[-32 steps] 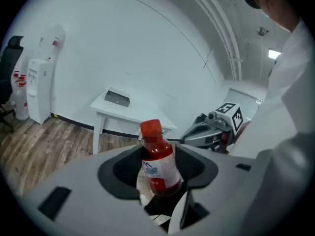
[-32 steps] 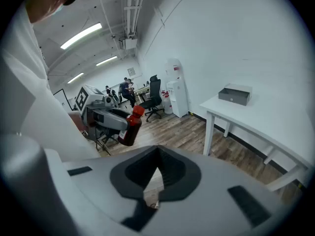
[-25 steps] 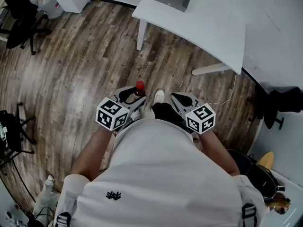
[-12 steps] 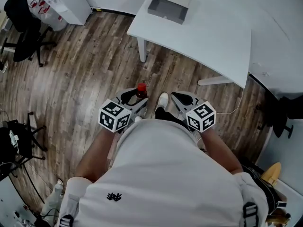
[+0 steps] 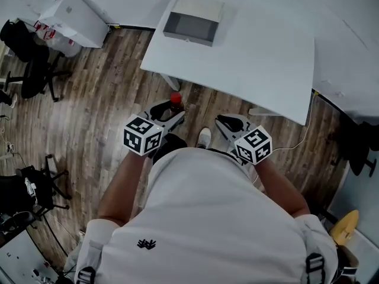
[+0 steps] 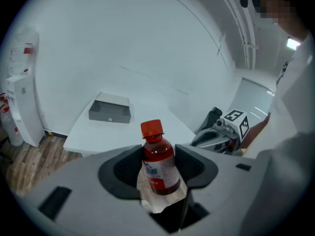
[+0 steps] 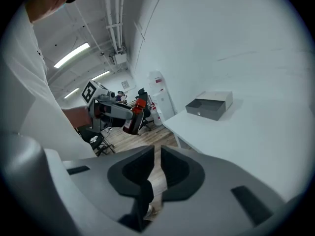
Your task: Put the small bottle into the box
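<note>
Within the clenched left gripper point(image 5: 169, 114) point(image 6: 160, 168) stands a small red-capped plastic bottle point(image 5: 175, 103) point(image 6: 158, 163). At twelve o'clock lies a grey open box point(image 5: 192, 18) point(image 6: 110, 109); right gripper point(image 5: 228, 123) point(image 7: 155, 168) clenched, empty.

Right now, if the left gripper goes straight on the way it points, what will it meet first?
Probably the near edge of the white table: the left gripper, shut on the small bottle, points at it. The box lies farther back on the tabletop. Depth is hard to judge.

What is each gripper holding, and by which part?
Left gripper grips the small bottle around its labelled body; right gripper holds nothing.
</note>
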